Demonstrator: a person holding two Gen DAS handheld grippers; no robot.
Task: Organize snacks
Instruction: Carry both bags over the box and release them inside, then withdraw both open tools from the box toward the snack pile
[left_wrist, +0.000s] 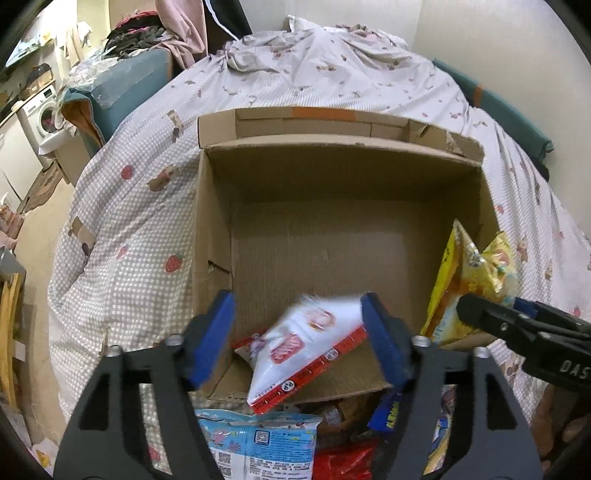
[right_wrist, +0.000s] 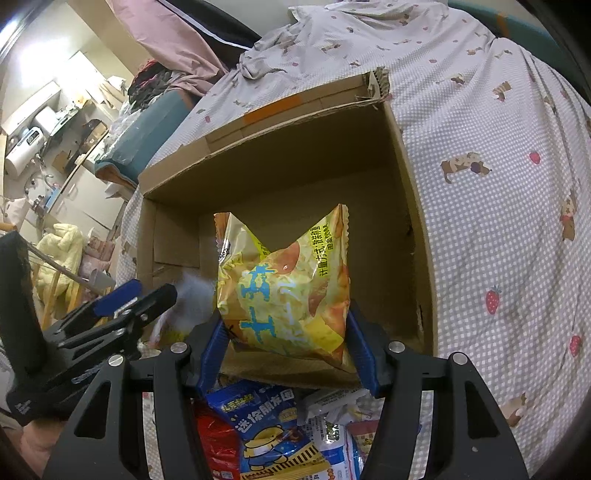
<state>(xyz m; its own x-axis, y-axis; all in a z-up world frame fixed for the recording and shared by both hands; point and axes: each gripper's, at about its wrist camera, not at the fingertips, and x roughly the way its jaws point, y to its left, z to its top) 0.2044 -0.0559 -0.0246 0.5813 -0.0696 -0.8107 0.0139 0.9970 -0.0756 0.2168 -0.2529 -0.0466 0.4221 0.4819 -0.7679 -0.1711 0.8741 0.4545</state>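
Note:
An open cardboard box (left_wrist: 332, 147) stands on the bed, its floor bare. My left gripper (left_wrist: 298, 314) hangs open over the box's near edge. A white and red snack packet (left_wrist: 306, 347) sits blurred and tilted between its blue pads, which do not press on it. My right gripper (right_wrist: 286, 325) is shut on a puffy yellow chip bag (right_wrist: 284, 288), held upright over the box's near right corner. That bag (left_wrist: 465, 280) and the right gripper (left_wrist: 491, 314) also show at the right of the left wrist view. The left gripper (right_wrist: 147, 299) shows at the left of the right wrist view.
Loose snacks lie on the bed before the box: a light-blue packet (left_wrist: 258, 443), a red one (left_wrist: 343, 461), a dark-blue packet (right_wrist: 266, 424). The checked bed sheet (left_wrist: 147, 221) surrounds the box. A washing machine (left_wrist: 40, 114) and clutter stand at the far left.

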